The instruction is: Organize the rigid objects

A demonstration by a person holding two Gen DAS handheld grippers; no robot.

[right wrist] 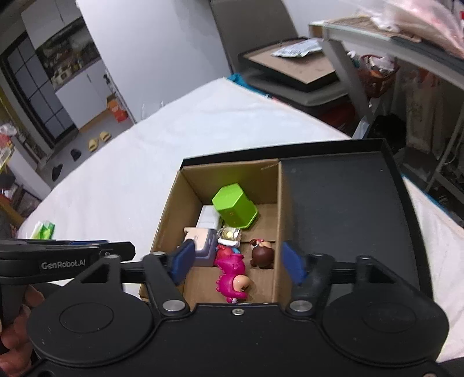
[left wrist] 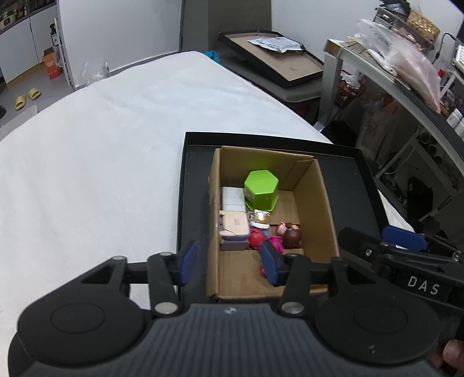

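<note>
- Past the white-covered table [left wrist: 101,150] you see a pair of yellow slippers [left wrist: 27,98] on the floor, with an orange carton [left wrist: 52,65] farther back by the white cabinets.
- Off the table's far edge, a flat black tray lined with cardboard [left wrist: 278,62] carries a crumpled printed wrapper [left wrist: 274,43].
- To your right, a grey shelf [left wrist: 385,78] holds a clear plastic bag [left wrist: 406,58] and a woven basket [left wrist: 422,21].
- A green packet [right wrist: 43,229] lies near the table's left edge.
</note>
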